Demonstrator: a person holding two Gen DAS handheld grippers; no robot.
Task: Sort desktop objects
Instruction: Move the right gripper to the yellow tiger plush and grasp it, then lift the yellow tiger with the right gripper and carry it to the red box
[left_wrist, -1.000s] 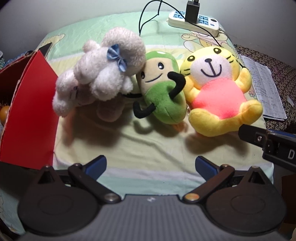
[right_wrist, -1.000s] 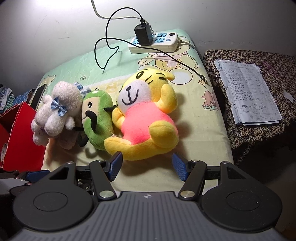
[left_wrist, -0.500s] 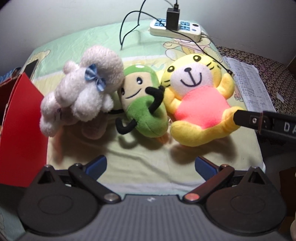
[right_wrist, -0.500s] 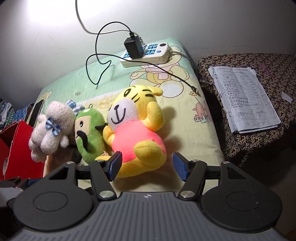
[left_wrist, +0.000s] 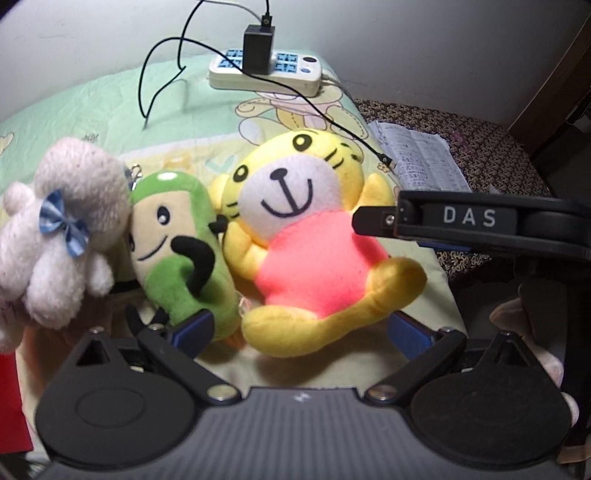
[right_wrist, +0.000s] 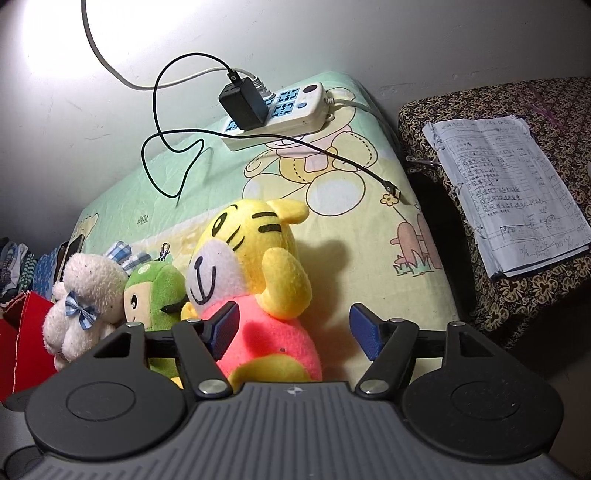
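Three plush toys lie side by side on the cartoon sheet: a white sheep with a blue bow (left_wrist: 62, 229) (right_wrist: 85, 299), a green toy (left_wrist: 177, 251) (right_wrist: 155, 295) and a yellow tiger in a pink shirt (left_wrist: 306, 254) (right_wrist: 255, 280). My left gripper (left_wrist: 299, 328) is open, its fingers on either side of the tiger's lower body. My right gripper (right_wrist: 295, 328) is open, its fingers astride the tiger's pink belly. In the left wrist view the right gripper (left_wrist: 373, 221) reaches in from the right, over the tiger's arm.
A white power strip (left_wrist: 266, 72) (right_wrist: 280, 114) with a black charger and a trailing cable lies at the back. A red box (right_wrist: 26, 332) stands at the left. Papers (right_wrist: 506, 192) lie on a patterned stool to the right.
Both grippers have moved forward toward the tiger, which now fills more of each view. The left view shifted right; the red box has nearly left it.
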